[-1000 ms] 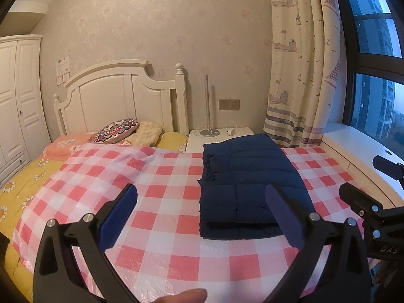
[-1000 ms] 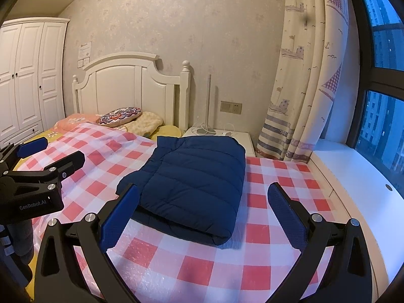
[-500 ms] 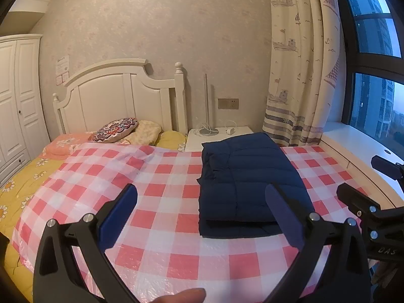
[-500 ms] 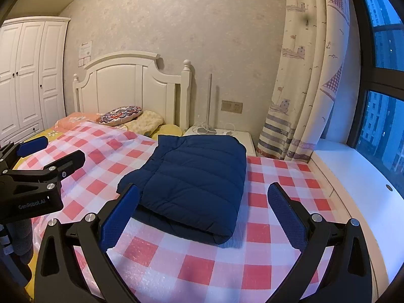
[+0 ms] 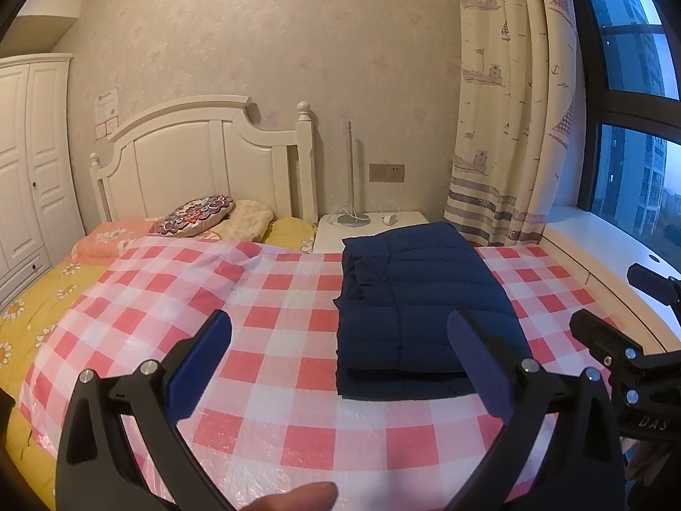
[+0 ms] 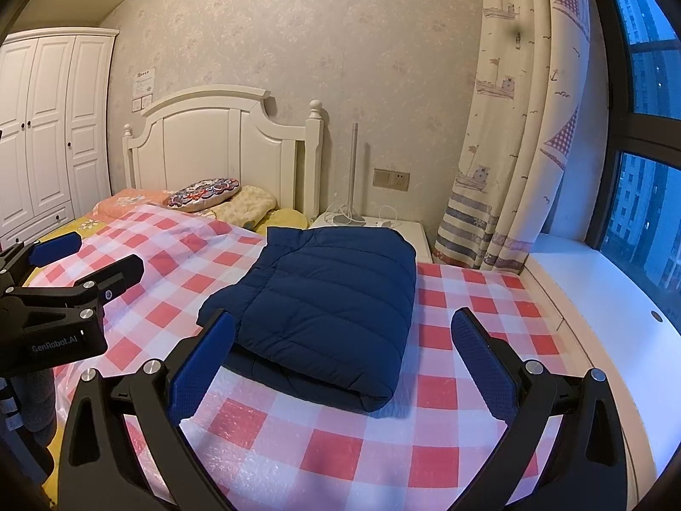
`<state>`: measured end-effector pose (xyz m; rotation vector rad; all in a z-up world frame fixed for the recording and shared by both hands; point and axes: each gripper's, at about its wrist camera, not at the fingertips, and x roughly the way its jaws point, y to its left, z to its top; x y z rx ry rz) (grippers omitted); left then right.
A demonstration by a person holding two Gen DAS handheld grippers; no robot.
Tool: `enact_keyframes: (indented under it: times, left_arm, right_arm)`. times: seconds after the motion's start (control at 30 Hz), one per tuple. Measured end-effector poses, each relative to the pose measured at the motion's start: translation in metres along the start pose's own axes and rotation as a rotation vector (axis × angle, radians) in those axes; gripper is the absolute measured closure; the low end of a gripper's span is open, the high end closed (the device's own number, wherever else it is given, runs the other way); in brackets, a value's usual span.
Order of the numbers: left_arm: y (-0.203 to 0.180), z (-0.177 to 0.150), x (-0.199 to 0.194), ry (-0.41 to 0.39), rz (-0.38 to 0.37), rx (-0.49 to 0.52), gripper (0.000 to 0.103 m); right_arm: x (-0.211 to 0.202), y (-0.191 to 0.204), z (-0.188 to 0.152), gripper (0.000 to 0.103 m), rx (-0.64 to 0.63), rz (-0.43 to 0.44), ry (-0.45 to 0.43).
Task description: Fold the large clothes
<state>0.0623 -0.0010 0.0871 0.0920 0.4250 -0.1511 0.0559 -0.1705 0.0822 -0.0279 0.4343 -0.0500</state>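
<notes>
Left wrist view: the left gripper [image 5: 338, 355] hangs above the checked sheet [image 5: 272, 340], its 2 fingers spread wide and empty. The folded navy jacket [image 5: 419, 302] lies on the sheet toward the window side.

Right wrist view: the right gripper [image 6: 340, 355] is also spread wide, holding nothing, just short of the jacket [image 6: 327, 302].

Left tongs [image 5: 338, 349] and right tongs [image 6: 340, 349] hover spread wide, empty.
</notes>
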Motion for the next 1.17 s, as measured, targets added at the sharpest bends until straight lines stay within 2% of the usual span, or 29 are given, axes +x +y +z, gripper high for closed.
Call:
enact_keyframes:
  times: [0.53, 0.83, 0.93, 1.03, 1.07, 1.1, 1.17]
  left_arm:
    - [-0.008, -0.001, -0.005, -0.024, 0.003, 0.029, 0.002]
    - [-0.019, -0.009, 0.006, -0.045, -0.036, 0.037, 0.002]
    - [-0.02, -0.014, 0.031, 0.008, -0.048, 0.048, 0.002]
    - [0.008, -0.01, 0.08, 0.146, -0.075, 0.054, 0.002]
    - [0.024, -0.008, 0.096, 0.178, -0.066, 0.028, 0.002]
    - [0.046, -0.004, 0.116, 0.215, -0.038, -0.003, 0.002]
    - [0.108, 0.007, 0.163, 0.287, 0.051, -0.061, 0.002]
  right_arm:
    - [0.002, -0.005, -0.003, 0.004, -0.008, -0.011, -0.009]
    - [0.015, -0.011, -0.012, 0.004, -0.01, -0.036, 0.009]
    - [0.031, -0.022, -0.021, 0.004, 0.008, -0.046, 0.051]
    - [0.054, -0.052, -0.027, 0.004, 0.036, -0.063, 0.105]
    - [0.062, -0.07, -0.026, 0.004, 0.038, -0.093, 0.117]
    - [0.071, -0.099, -0.022, 0.004, 0.032, -0.161, 0.129]
    - [0.082, -0.156, -0.014, 0.004, 0.046, -0.287, 0.151]
